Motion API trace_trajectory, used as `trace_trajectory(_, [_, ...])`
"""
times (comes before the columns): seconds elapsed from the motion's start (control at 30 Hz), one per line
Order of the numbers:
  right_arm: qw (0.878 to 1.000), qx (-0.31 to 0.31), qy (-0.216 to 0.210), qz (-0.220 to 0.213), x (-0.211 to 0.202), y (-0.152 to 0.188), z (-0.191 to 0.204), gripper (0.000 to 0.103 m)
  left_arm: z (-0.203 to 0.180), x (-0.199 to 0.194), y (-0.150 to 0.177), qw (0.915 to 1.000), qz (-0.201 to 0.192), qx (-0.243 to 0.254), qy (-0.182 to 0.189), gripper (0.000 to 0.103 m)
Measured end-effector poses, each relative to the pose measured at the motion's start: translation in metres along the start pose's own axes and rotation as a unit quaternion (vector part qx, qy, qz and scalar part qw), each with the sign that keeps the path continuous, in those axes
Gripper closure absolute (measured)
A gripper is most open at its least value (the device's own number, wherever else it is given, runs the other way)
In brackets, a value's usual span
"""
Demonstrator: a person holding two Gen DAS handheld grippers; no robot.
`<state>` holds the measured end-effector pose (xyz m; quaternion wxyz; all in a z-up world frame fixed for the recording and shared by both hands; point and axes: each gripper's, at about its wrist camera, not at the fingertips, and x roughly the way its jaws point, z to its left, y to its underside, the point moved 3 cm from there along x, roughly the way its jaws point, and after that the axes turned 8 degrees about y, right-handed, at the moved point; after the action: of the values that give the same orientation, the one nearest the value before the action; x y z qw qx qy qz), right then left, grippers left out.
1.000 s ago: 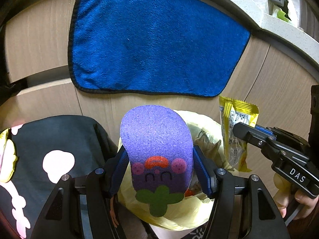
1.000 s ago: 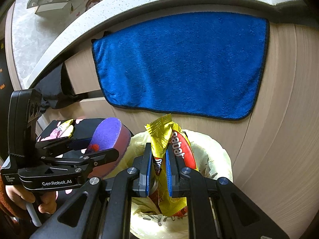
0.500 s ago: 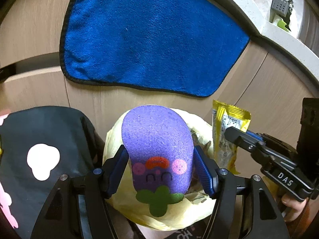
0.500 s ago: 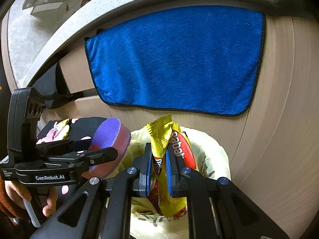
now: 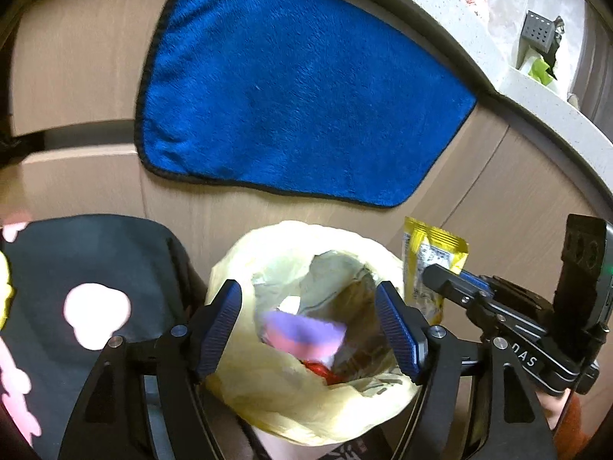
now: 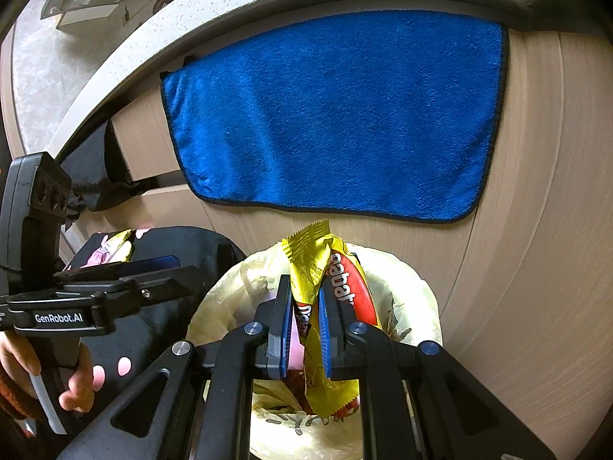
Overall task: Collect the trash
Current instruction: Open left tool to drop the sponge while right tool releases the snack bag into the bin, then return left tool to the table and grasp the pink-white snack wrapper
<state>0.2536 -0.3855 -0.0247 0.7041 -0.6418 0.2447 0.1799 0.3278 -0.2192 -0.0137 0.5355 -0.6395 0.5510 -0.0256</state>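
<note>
1. While the left claw (image 5: 308, 329) hung over the mouth of the yellow trash bag (image 5: 268, 395), its blue pads stood wide apart and released, with nothing between them.
2. The purple sponge (image 5: 304, 331) lay inside the bag, blurred, pink underside showing, on top of crumpled wrappers and something red.
3. The right claw (image 6: 302, 329) was clenched on a yellow snack wrapper (image 6: 314, 264) with a red label, held upright just above the bag's opening (image 6: 406, 283).
4. From the left claw's view the same wrapper (image 5: 431, 257) stood just beside the bag's right rim, pinched in the right claw (image 5: 440, 287).
5. From the right claw's view the left claw (image 6: 153, 272) sat just left of the bag, gripped by a bare hand (image 6: 76, 379).
6. A blue towel (image 5: 291, 96) with a dark hem hung flat against the pale wooden cabinet front (image 5: 498, 207) behind the bag, under the speckled edge of the desk (image 6: 214, 27).
7. A black bag with pink shapes (image 5: 95, 268) stood touching the trash bag on its left side.
8. A grey perforated holder (image 5: 538, 28) stood on the desk near its far right end.
</note>
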Motion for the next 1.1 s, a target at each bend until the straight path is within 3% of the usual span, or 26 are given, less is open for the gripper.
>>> trace_trajectory(0.2, [1.0, 0.006, -0.002, 0.0, -0.001, 0.0, 0.001, 0.087, 0.011, -0.022, -0.002, 0.9984, -0.014, 0.017, -0.052, 0.031])
trace_trajectory(0.23, [1.0, 0.008, -0.002, 0.001, -0.001, 0.0, 0.001, 0.084, 0.015, -0.026, -0.001, 0.998, -0.014, 0.019, -0.059, 0.031])
trace_trajectory(0.3, [1.0, 0.011, -0.006, 0.004, -0.001, 0.0, 0.003, 0.062, 0.024, -0.033, 0.002, 0.9973, -0.011, 0.017, -0.07, 0.031])
trace_trajectory(0.53, [1.0, 0.003, 0.001, -0.002, -0.005, -0.007, 0.017, 0.058, 0.074, -0.07, 0.02, 0.9935, -0.008, -0.011, -0.113, 0.031])
trace_trajectory(0.73, [1.0, -0.011, 0.022, -0.001, -0.002, -0.017, 0.035, 0.04, 0.124, -0.115, 0.037, 0.988, -0.02, -0.047, -0.146, 0.032])
trace_trajectory(0.93, [1.0, -0.018, 0.016, 0.007, 0.005, -0.025, 0.061, 0.039, 0.164, -0.162, 0.047, 0.9818, -0.046, -0.07, -0.17, 0.032])
trace_trajectory(1.1, [0.999, -0.054, -0.006, 0.0, 0.005, -0.032, 0.109, 0.039, 0.201, -0.189, 0.051, 0.9757, -0.07, -0.1, -0.182, 0.032])
